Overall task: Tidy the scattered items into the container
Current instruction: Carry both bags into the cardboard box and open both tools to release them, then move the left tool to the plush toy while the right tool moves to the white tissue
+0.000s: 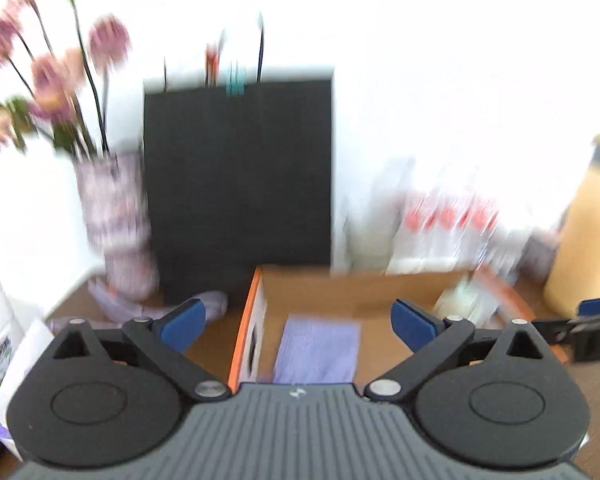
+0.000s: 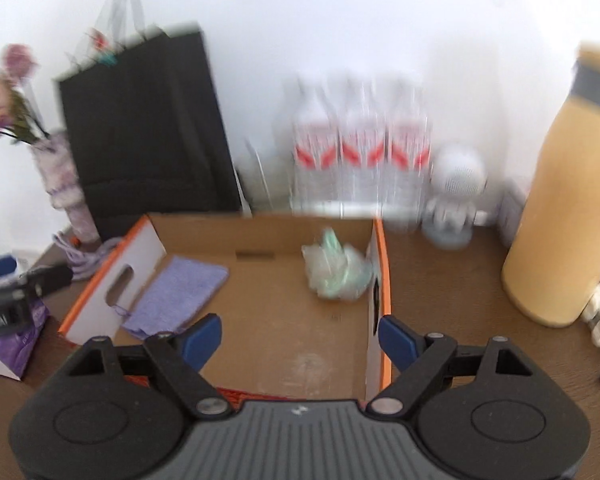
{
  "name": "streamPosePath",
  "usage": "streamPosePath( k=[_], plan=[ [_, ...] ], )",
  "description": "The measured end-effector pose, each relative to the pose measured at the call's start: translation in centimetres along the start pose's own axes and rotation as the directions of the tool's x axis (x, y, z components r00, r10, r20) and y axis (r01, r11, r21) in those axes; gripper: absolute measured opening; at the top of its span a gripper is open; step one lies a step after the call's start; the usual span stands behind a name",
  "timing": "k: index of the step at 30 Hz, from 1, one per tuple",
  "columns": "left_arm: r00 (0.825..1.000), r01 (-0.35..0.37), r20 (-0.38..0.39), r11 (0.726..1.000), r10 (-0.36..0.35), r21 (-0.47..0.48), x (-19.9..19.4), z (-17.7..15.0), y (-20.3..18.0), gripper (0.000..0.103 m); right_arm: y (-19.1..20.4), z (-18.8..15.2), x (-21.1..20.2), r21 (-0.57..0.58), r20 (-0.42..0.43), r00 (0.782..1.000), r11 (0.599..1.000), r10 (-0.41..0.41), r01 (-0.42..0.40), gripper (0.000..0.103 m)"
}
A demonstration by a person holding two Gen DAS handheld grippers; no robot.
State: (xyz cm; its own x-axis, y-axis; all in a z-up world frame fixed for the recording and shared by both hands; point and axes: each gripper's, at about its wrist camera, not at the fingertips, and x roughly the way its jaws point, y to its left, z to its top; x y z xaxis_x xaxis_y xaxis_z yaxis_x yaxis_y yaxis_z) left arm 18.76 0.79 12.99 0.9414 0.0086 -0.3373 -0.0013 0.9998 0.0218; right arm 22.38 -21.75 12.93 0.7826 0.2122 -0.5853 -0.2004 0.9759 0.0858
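An open cardboard box (image 2: 284, 344) with orange-edged white flaps stands on the brown table. Inside it a folded lilac cloth (image 2: 180, 294) lies at the left and a crumpled pale green bag (image 2: 336, 270) at the right. In the left wrist view the same box (image 1: 380, 300) and lilac cloth (image 1: 318, 348) sit straight ahead. My left gripper (image 1: 298, 326) hangs above the box's left part, open, nothing between its blue pads. Over the box's near edge my right gripper (image 2: 300, 340) is open and holds nothing. A lilac cord (image 2: 80, 254) lies outside the box by the vase.
Behind the box stand a black paper bag (image 2: 144, 132), a vase of pink flowers (image 1: 112, 216), a pack of water bottles (image 2: 360, 160), a small white figure (image 2: 454, 192) and a tall yellow flask (image 2: 560, 200). A purple packet (image 2: 16, 344) lies left of the box.
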Motion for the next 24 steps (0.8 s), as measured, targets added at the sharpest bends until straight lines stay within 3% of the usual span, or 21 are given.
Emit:
streamPosePath(
  k=[3,5,13,18,24],
  plan=[
    [0.993,0.018,0.121,1.0,-0.016,-0.018,-3.3,-1.7,-0.1,0.103,1.4,-3.5,-3.7,-0.074,0.208,0.978,0.996,-0.026,0.042,0.091],
    [0.989,0.034,0.141,0.999,-0.032,-0.012,-4.5,-2.3,-0.3,0.103,1.5,-5.2,-4.9,-0.074,0.267,0.964,0.996,-0.02,0.041,0.096],
    [0.99,0.042,0.13,0.999,-0.044,0.02,-9.9,-4.6,0.0,0.103,1.2,-8.7,-7.8,0.008,0.243,0.97,1.0,-0.019,0.017,0.096],
    [0.995,0.038,0.095,0.999,-0.037,-0.016,-14.2,-8.5,1.7,0.103,1.7,-13.5,-10.8,0.061,0.188,0.982,0.998,-0.009,-0.003,0.099],
    [0.999,0.05,-0.01,0.999,-0.05,-0.021,-17.9,-13.7,1.2,0.103,4.0,-19.2,-13.7,-0.04,0.147,0.988,0.998,0.049,-0.043,0.099]
  ],
)
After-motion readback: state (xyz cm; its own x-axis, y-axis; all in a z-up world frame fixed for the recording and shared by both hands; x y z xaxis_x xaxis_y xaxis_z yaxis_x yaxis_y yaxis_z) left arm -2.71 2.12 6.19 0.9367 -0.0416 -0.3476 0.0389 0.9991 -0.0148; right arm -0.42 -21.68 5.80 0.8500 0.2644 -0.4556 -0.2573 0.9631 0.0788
